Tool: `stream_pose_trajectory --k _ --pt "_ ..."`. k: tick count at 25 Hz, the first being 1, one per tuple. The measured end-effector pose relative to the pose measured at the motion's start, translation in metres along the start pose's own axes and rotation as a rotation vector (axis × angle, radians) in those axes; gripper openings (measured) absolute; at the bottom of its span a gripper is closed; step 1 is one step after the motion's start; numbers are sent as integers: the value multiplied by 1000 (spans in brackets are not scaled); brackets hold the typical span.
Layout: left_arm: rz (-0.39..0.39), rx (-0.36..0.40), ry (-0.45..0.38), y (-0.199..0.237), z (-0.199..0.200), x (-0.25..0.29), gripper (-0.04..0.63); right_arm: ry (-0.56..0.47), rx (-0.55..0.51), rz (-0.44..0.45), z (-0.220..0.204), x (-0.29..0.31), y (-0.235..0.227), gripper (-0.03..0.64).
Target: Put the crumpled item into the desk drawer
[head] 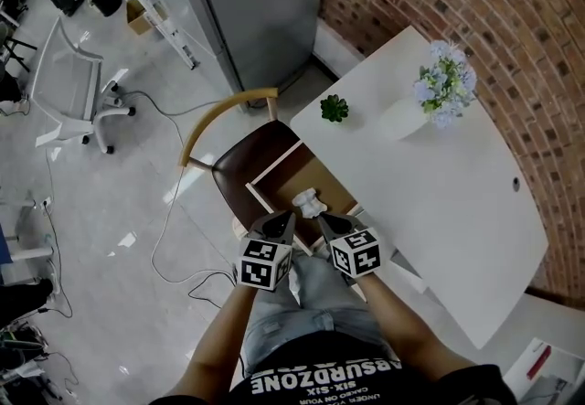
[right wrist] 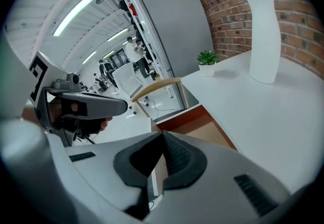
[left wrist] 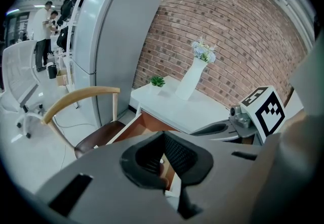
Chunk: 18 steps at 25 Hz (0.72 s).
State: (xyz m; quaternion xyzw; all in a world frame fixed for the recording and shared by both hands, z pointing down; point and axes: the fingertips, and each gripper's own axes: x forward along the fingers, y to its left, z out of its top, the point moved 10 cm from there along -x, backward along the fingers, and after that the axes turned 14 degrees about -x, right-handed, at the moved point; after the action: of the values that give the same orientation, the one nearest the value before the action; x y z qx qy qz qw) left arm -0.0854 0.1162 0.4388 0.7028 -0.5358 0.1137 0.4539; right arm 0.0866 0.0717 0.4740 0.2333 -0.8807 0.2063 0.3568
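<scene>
A crumpled white item (head: 309, 203) lies at the near end of the open wooden drawer (head: 294, 176) under the white desk (head: 430, 184). My left gripper (head: 279, 223) hangs just left of and below the item, shut and holding nothing. My right gripper (head: 327, 224) is just right of the item, also shut and holding nothing. The left gripper view has its shut jaws (left wrist: 163, 134) over the drawer (left wrist: 144, 123), with the right gripper (left wrist: 218, 128) alongside. The right gripper view looks past its jaws (right wrist: 163, 135) at the drawer (right wrist: 200, 126). Neither gripper view shows the item.
A wooden-backed chair (head: 239, 140) with a brown seat stands pushed against the drawer. On the desk are a small potted plant (head: 334, 108) and a white vase of flowers (head: 430, 94). A brick wall runs behind the desk, a grey cabinet (head: 260, 1) stands beyond it.
</scene>
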Motion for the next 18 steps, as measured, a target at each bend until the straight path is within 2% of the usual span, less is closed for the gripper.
stream_pose_trajectory --k 18 --pt "-5 30 -19 -11 1 -19 -3 -25 -31 -27 3 -25 4 -3"
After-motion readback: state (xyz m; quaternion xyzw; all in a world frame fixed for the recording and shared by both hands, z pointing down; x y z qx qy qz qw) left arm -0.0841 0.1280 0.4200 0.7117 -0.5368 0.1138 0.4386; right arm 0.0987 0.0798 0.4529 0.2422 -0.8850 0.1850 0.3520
